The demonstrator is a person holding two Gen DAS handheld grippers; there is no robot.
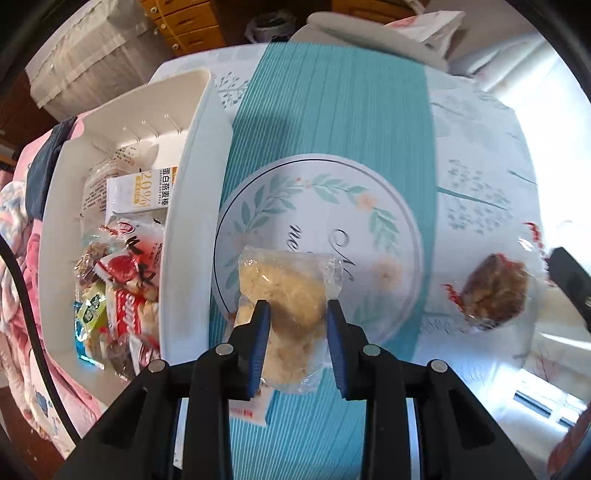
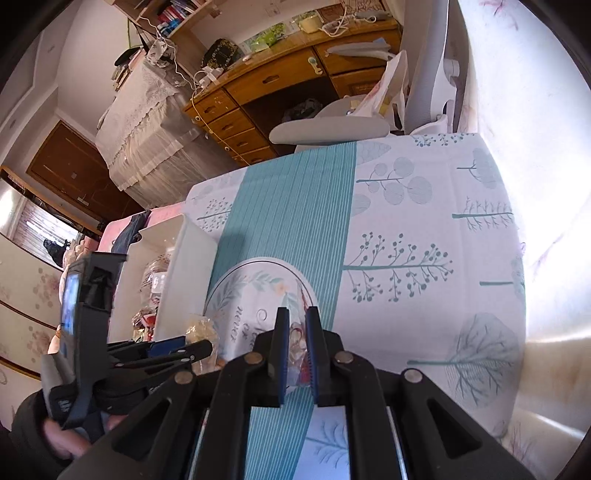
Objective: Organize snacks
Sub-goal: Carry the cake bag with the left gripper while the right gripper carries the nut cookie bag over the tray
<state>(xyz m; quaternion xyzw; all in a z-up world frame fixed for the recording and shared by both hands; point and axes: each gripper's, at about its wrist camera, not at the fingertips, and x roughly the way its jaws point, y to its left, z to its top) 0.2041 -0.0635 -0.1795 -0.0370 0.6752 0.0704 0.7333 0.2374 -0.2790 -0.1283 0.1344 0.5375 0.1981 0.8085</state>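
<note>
Nearing finish: white bin (image 1: 192, 155) already holding most snacks. Left gripper (image 1: 297, 314) clamping pale crumbly snack pack (image 1: 284, 280) above plate (image 1: 399, 206); right gripper (image 2: 297, 325) pinching brown snack's wrapper (image 2: 300, 343). Both awaiting binning.

Home bedroom-study: wooden desk (image 2: 295, 85), bookshelf (image 2: 173, 14), floral bedding (image 1: 14, 229).
</note>
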